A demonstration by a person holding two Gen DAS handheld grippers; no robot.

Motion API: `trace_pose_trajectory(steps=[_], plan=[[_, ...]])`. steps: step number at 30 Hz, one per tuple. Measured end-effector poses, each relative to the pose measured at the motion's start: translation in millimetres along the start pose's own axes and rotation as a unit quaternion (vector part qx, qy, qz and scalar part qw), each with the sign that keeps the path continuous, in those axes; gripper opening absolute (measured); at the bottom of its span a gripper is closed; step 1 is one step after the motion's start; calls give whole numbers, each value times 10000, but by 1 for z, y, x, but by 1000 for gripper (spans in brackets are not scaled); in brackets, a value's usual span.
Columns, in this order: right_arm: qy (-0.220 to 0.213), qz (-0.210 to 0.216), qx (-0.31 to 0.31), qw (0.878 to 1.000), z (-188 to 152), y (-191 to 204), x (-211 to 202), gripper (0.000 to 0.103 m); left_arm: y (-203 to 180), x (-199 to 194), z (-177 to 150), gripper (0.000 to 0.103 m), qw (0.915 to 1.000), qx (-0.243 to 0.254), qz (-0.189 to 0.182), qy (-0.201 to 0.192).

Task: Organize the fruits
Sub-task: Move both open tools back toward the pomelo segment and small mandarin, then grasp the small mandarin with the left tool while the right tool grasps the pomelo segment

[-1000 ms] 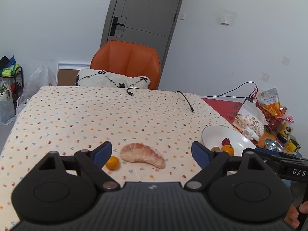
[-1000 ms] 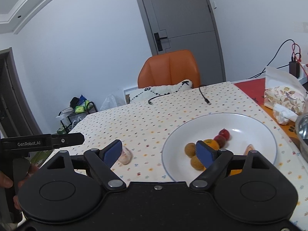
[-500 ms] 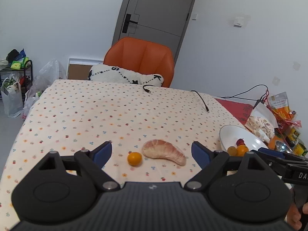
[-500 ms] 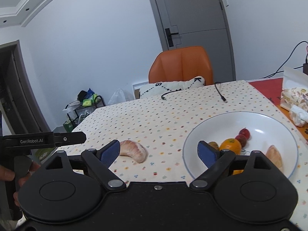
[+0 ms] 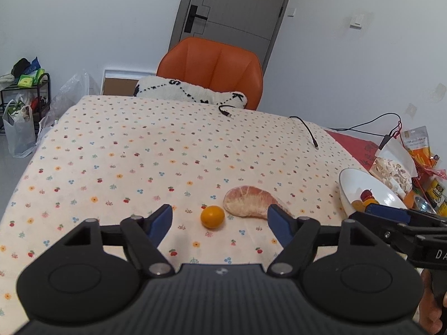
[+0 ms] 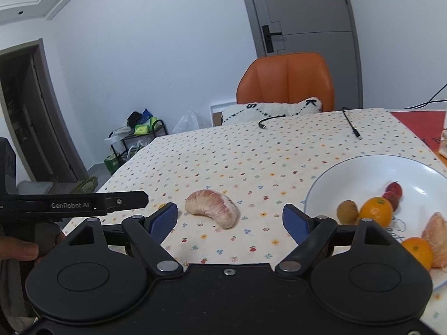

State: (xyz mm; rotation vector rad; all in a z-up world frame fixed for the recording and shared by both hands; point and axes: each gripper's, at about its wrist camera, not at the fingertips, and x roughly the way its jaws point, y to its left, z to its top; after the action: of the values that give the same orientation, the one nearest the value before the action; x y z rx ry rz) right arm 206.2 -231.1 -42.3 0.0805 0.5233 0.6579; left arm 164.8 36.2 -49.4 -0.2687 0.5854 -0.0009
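The left gripper [image 5: 219, 220] hangs low over the flowered tablecloth [image 5: 139, 150], its blue pads apart though they have just been closing in, and nothing is pinched between them. A small orange citrus fruit [image 5: 212, 216] sits on the cloth in the gap ahead of the pads, touched by neither. Just beside it, to its right, lies a peeled pomelo segment [image 5: 252, 201] — pale pink, curved like a crescent — with the gripper's right pad in front of its tail end.

The right gripper [image 6: 230, 219] is spread too, its jaws having just narrowed a little, and it grips nothing. The same pomelo segment [image 6: 213, 208] lies on the cloth ahead of its opening, clear of both pads. From this side the left gripper's black body [image 6: 75, 203] reaches in from the left, a hand [image 6: 16, 248] wrapped round its handle.

To the right stands a white plate [image 6: 363, 173] holding the fruit already gathered: a brownish round fruit [image 6: 347, 211], an orange [image 6: 375, 211], two small red fruits [image 6: 393, 191], a second small orange [image 6: 418, 251] and another pomelo piece [image 6: 435, 237] at the edge of view.

Further off — an orange chair [image 5: 212, 67] with a white cushion [image 5: 190, 93] stands at the far end of the table, two black cables [image 5: 307, 131] trail across the cloth, and snack packets [image 5: 396, 170] crowd the right side.
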Motion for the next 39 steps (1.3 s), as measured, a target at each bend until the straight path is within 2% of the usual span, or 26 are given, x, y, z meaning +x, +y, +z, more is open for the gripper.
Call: trace_pose_trajectory(steps=[9, 17, 20, 24, 39], plan=[[215, 87, -111, 9997, 2, 6, 23, 72, 2, 22, -2, 61, 9999, 15, -21, 156], [393, 85, -148, 9991, 1, 8, 43, 68, 6, 39, -3, 53, 9996, -18, -33, 282], [441, 79, -157, 9989, 1, 9, 50, 68, 7, 45, -5, 45, 9994, -35, -10, 341], [462, 82, -185, 9987, 2, 11, 57, 68, 8, 47, -5, 22, 9994, 7, 91, 322], [635, 59, -448, 9970, 6, 22, 84, 69, 23, 30, -6, 22, 9996, -139, 147, 215]])
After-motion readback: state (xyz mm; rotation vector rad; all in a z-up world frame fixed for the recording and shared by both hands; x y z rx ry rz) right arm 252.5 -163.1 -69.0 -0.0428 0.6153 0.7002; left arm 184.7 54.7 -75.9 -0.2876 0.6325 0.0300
